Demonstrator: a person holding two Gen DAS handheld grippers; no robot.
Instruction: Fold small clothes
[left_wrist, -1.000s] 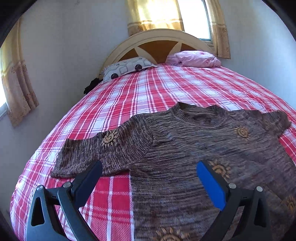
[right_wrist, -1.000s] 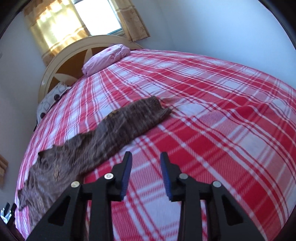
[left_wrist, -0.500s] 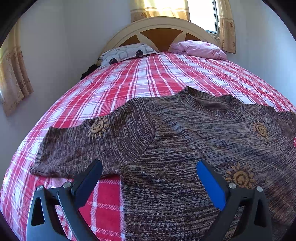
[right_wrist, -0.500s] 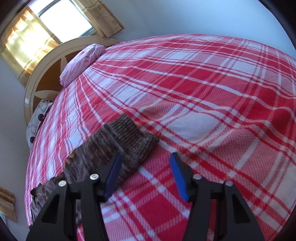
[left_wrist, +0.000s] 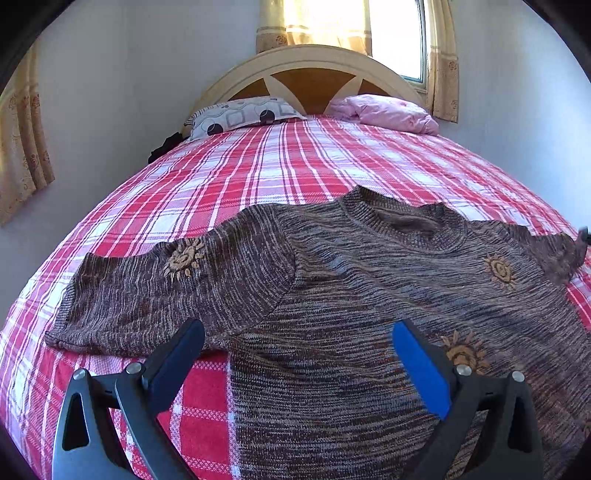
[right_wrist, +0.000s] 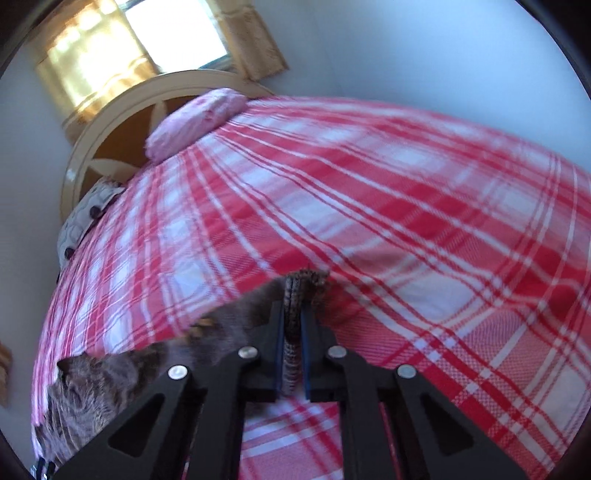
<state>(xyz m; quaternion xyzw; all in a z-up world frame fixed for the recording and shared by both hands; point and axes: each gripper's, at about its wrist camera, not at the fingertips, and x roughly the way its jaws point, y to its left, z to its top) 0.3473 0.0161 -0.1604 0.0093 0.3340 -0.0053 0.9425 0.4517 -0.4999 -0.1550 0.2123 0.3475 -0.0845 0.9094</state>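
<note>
While your right gripper (right_wrist: 291, 343) had its jaws pinched tight on the sleeve cuff (right_wrist: 295, 295) of the brown marled knit sweater (left_wrist: 369, 295), spread flat on the red plaid bedspread (left_wrist: 277, 166), your left gripper (left_wrist: 295, 350) hovered wide open, empty, over the body. Imo carry that sleeve across low & w/o tugging.

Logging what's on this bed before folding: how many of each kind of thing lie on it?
Sweater: 1
Patterned pillow: 1
Pink pillow: 1
Total: 3
</note>
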